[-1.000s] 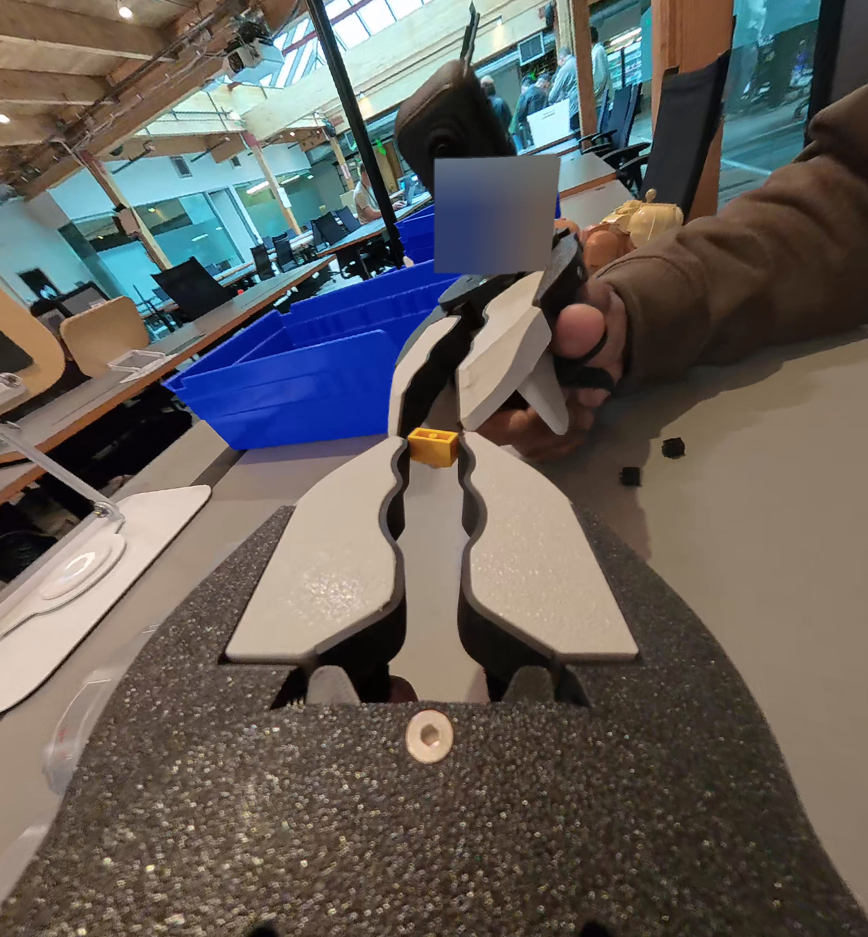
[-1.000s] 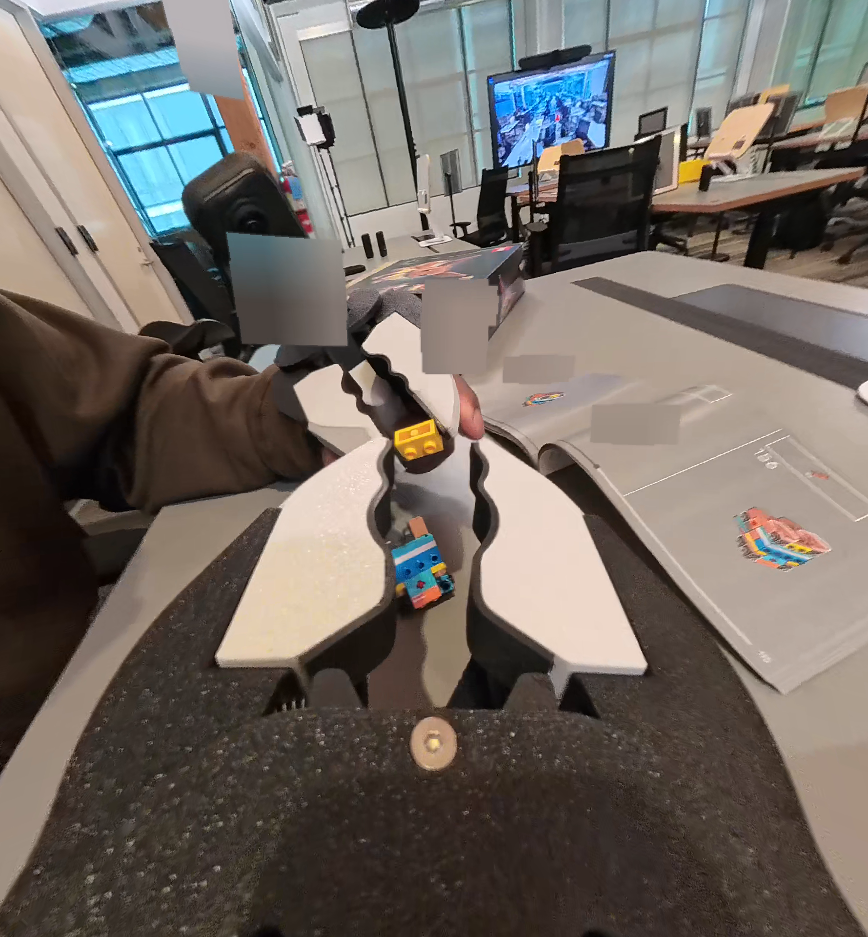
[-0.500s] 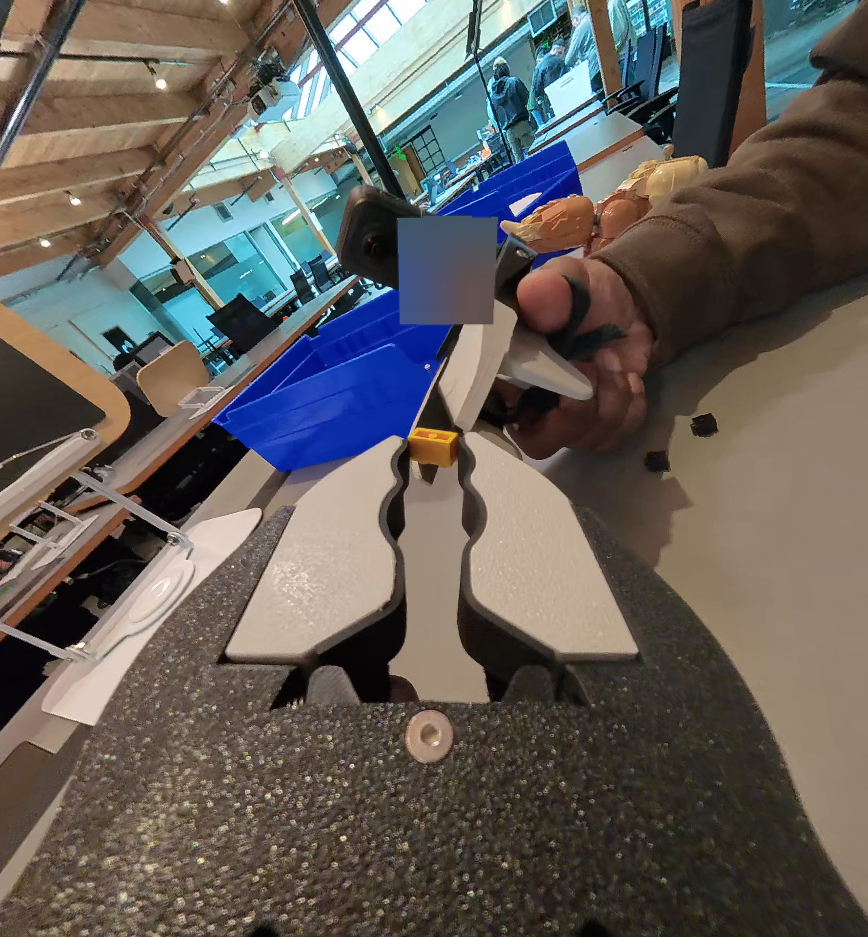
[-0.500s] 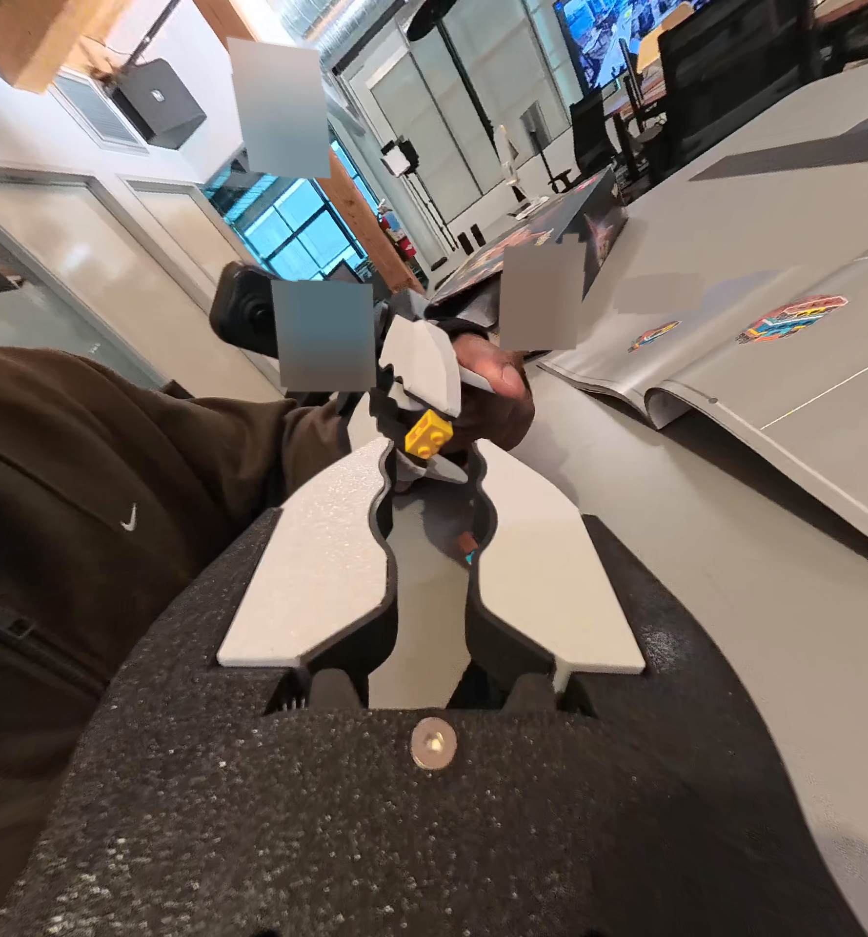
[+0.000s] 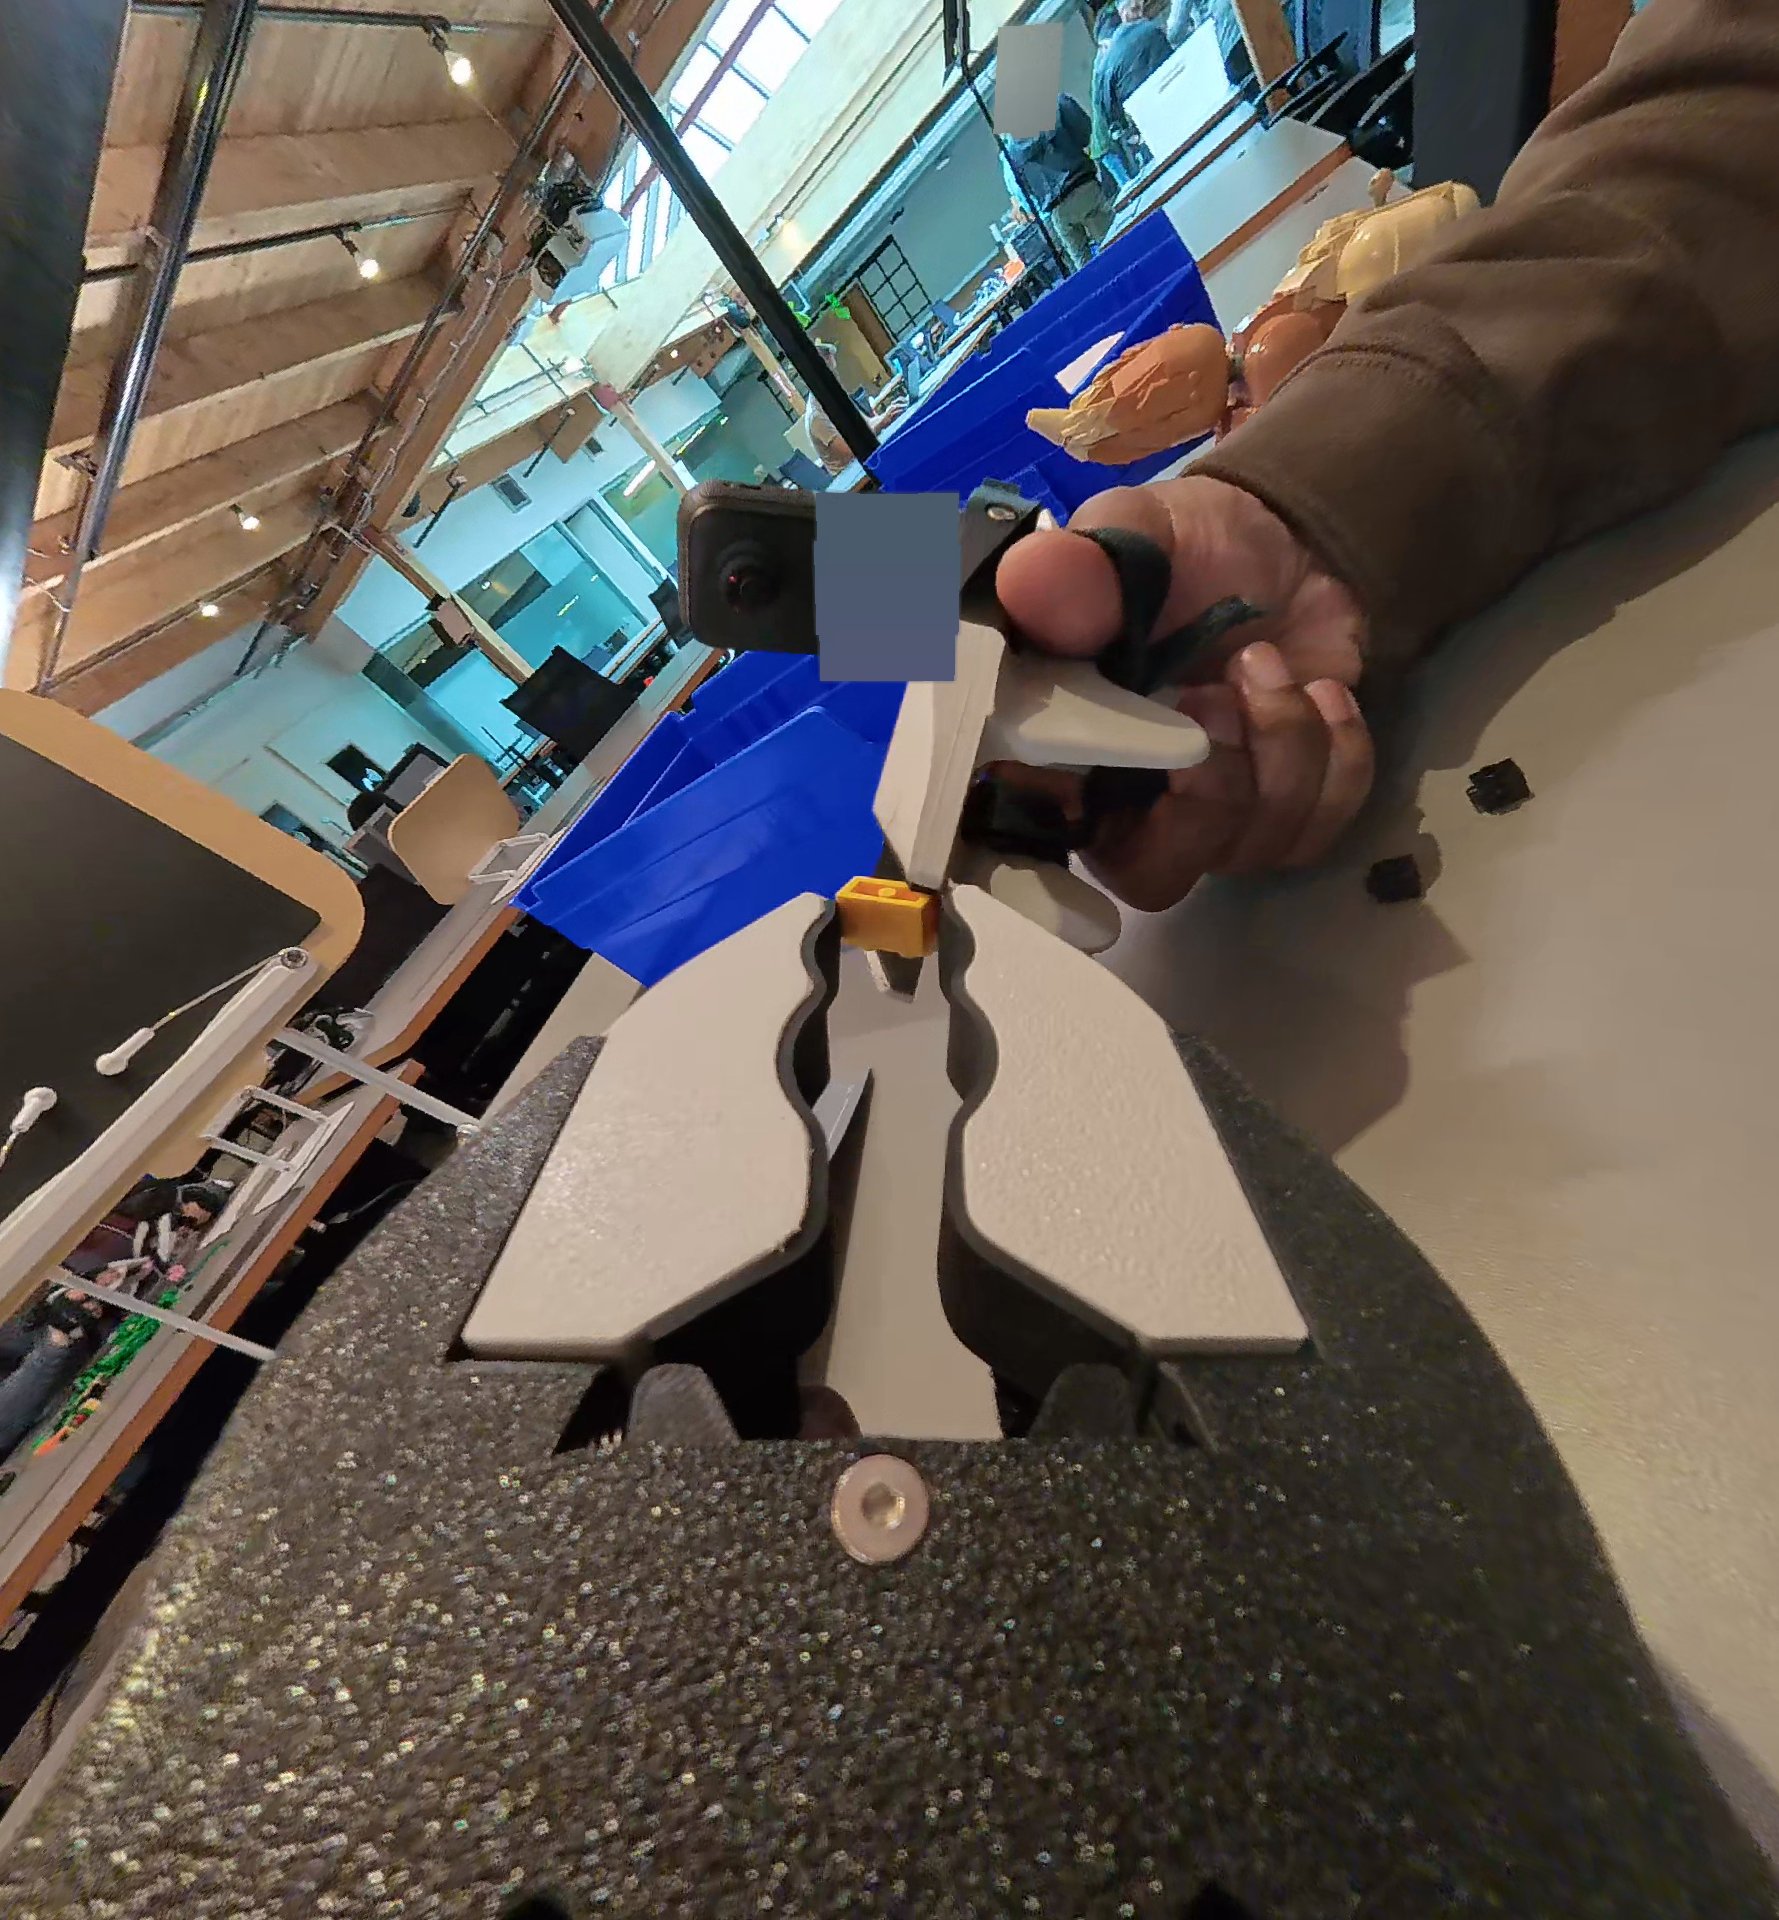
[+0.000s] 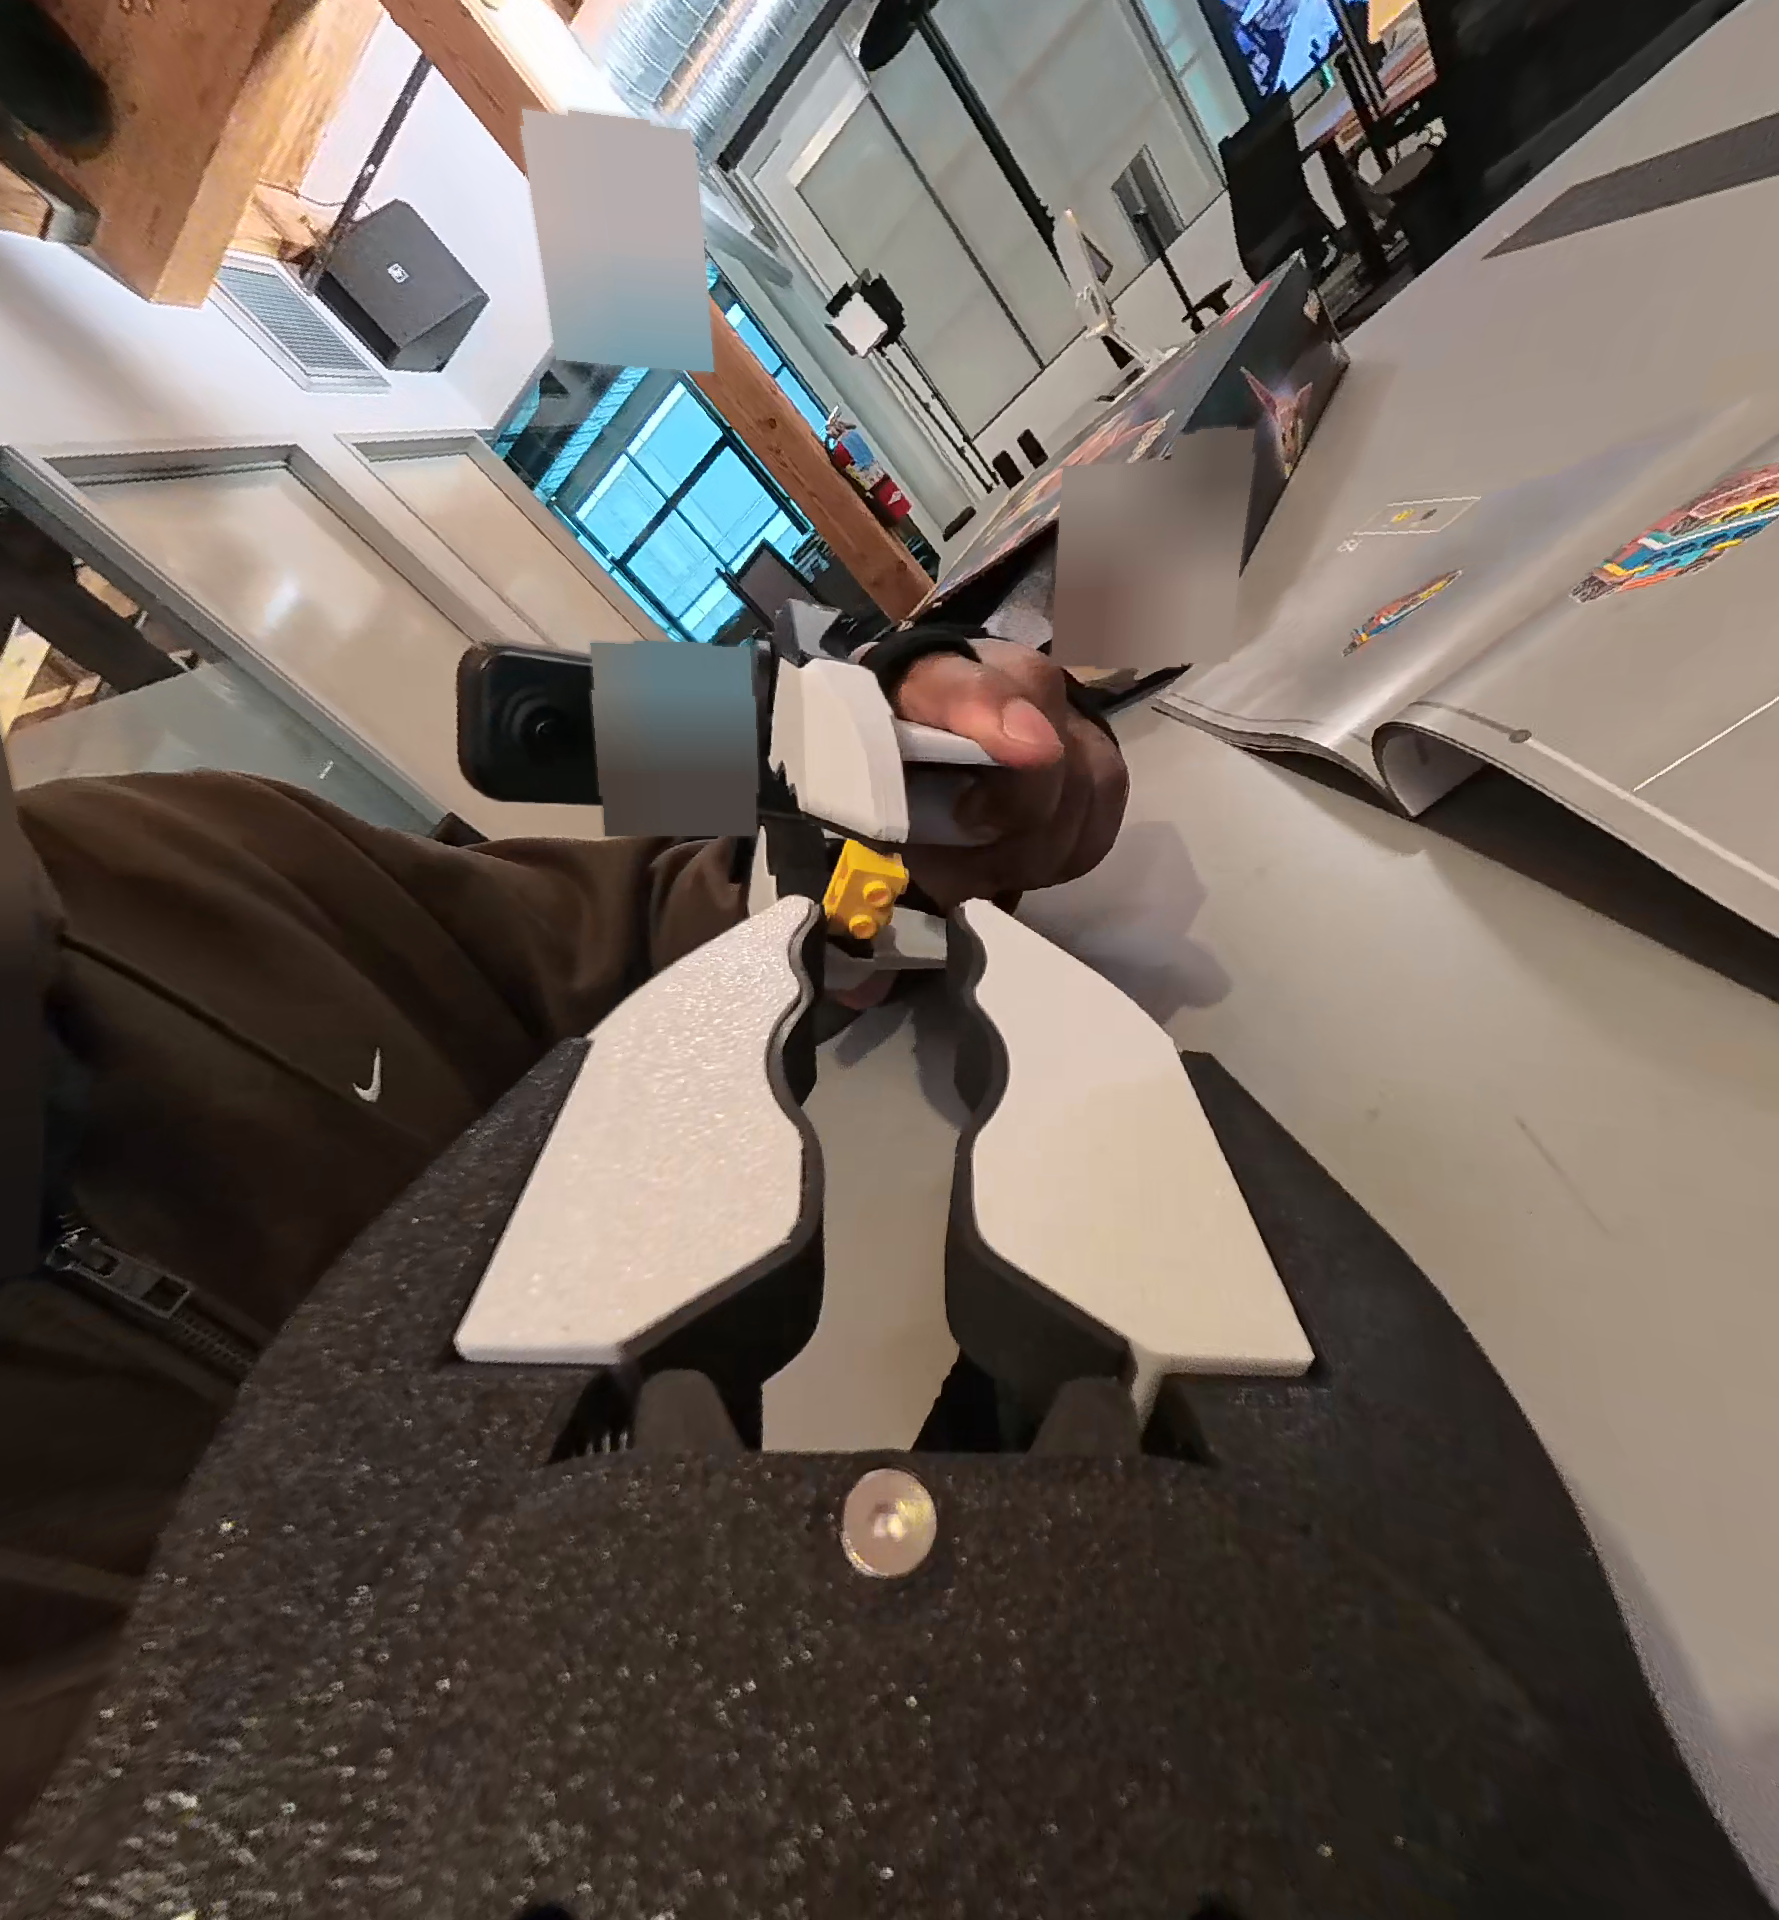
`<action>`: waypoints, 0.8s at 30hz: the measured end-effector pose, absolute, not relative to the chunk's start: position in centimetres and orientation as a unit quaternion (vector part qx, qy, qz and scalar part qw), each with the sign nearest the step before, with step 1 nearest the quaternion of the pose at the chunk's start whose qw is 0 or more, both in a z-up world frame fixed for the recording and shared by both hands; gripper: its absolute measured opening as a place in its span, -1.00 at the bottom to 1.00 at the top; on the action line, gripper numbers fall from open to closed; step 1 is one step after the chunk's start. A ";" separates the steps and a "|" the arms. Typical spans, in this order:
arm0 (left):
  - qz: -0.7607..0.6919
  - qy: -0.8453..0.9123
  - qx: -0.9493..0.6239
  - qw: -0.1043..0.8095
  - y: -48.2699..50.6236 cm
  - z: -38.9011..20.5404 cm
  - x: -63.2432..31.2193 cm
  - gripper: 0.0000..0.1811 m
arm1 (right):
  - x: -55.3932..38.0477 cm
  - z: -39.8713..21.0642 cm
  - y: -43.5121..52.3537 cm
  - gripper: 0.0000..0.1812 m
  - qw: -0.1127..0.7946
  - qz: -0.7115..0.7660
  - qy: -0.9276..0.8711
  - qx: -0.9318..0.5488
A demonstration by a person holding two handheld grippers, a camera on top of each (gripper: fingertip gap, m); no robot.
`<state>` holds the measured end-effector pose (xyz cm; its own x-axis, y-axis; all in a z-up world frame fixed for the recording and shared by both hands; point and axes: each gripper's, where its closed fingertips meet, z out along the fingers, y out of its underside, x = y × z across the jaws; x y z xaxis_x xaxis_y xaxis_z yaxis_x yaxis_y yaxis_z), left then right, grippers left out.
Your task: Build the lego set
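My left gripper point(image 5: 887, 914) is shut on a small yellow brick point(image 5: 887, 916), held at its fingertips above the grey table point(image 5: 1591, 1039). My right gripper point(image 6: 887, 925) is open and holds nothing. The two grippers meet tip to tip, rolled about a quarter turn to each other. The right gripper shows in the left wrist view point(image 5: 926, 790), edge-on, with a finger touching the brick. In the right wrist view the yellow brick point(image 6: 864, 894) sits just past my right fingertips, clamped by the left gripper's fingers point(image 6: 838, 748).
Two small black pieces point(image 5: 1498, 784) point(image 5: 1394, 878) lie on the table to the right. Blue bins point(image 5: 760, 831) and tan figures point(image 5: 1145, 405) stand behind. An open instruction booklet point(image 6: 1643, 675) and a set box point(image 6: 1269, 384) lie to the right. The tips of both grippers are at nearly the same place.
Both grippers have rolled and drawn closer tip to tip, the left still holding the yellow brick. The small colourful model that was under the right gripper has gone out of view.
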<state>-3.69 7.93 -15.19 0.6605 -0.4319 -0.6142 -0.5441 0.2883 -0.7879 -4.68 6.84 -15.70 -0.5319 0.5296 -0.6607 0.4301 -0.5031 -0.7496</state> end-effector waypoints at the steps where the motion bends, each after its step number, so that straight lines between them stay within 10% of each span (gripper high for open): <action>1: 0.045 0.411 -0.594 0.690 7.9 -15.2 -3.7 -0.80 | -4.7 -15.7 6.9 -0.76 0.031 0.721 -0.495 -0.484; 16: 0.051 0.432 -0.598 0.673 8.0 -16.2 -3.7 -0.80 | -4.7 -16.0 7.0 -0.88 0.004 0.722 -0.478 -0.499; 24: -0.127 0.417 -0.726 0.532 5.8 -18.5 -5.5 -0.47 | -4.9 -16.0 8.5 -0.88 0.028 0.713 -0.476 -0.515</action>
